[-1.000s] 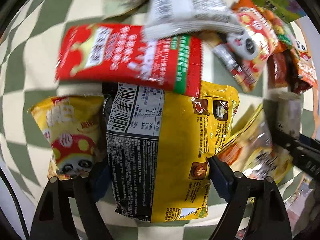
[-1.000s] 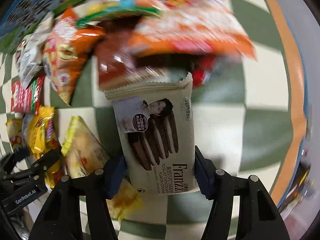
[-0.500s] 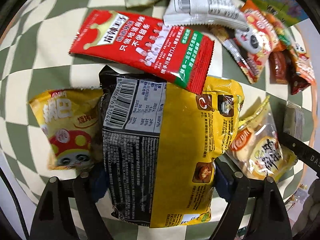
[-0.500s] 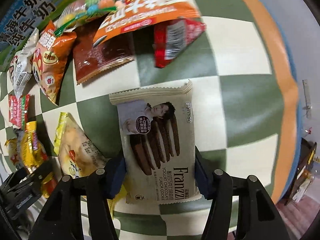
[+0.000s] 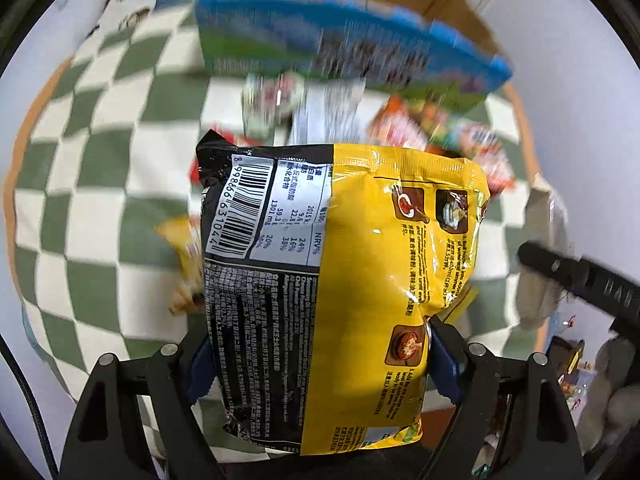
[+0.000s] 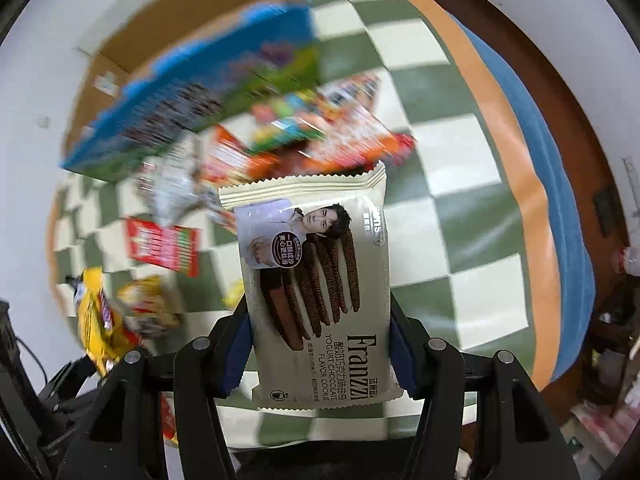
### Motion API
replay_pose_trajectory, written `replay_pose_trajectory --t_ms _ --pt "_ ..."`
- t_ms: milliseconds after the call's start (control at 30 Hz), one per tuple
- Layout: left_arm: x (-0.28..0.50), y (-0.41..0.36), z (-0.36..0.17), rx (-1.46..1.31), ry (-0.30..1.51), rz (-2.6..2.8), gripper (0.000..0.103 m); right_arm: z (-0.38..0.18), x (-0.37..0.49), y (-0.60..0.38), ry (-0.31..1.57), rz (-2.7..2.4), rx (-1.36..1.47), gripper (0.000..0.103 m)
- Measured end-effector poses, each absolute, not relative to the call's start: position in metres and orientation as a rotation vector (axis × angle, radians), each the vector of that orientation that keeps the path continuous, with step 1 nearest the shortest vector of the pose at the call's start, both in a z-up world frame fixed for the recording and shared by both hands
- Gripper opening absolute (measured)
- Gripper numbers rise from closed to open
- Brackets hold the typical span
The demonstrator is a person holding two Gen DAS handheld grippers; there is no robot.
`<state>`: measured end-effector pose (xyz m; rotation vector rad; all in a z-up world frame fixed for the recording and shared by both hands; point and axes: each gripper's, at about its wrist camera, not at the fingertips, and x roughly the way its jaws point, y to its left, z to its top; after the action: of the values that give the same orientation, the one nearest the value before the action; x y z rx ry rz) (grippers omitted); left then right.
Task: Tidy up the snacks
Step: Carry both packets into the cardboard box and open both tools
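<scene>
The yellow-and-black noodle packet (image 5: pixel 340 280) is clamped between the pads of the left gripper (image 5: pixel 318 354), held above the green-checked table (image 5: pixel 100 184). The beige Franzzi cookie pack (image 6: pixel 320 280) is pinched likewise in the right gripper (image 6: pixel 318 346), with the blurred snack pile (image 6: pixel 312 136) and a blue box (image 5: pixel 340 40) beyond.

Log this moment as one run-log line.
left gripper: shut on noodle pack | right gripper: shut on cookie pack | both packs off the checked cloth | other snacks on cloth

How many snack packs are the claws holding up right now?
2. The left claw grips a yellow and black packet; the right claw grips a beige cookie pack. More snacks lie blurred below.
</scene>
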<state>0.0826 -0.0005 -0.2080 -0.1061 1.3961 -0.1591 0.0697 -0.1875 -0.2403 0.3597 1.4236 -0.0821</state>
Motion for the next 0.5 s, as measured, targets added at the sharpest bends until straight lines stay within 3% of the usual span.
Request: replay_pose_trajectory --t_ms 333,500 --pt "0.258 0.013 -0.114 -0.137 1.317 -0.118 0.085 -0.135 0.185 -0.143 1.341 0.102 0.362 0.062" --pt "0.355 0.016 -0.12 -0.166 1.362 -0.089 0.085 -0.129 0.28 -0.129 1.341 0.144 0.311 0.062"
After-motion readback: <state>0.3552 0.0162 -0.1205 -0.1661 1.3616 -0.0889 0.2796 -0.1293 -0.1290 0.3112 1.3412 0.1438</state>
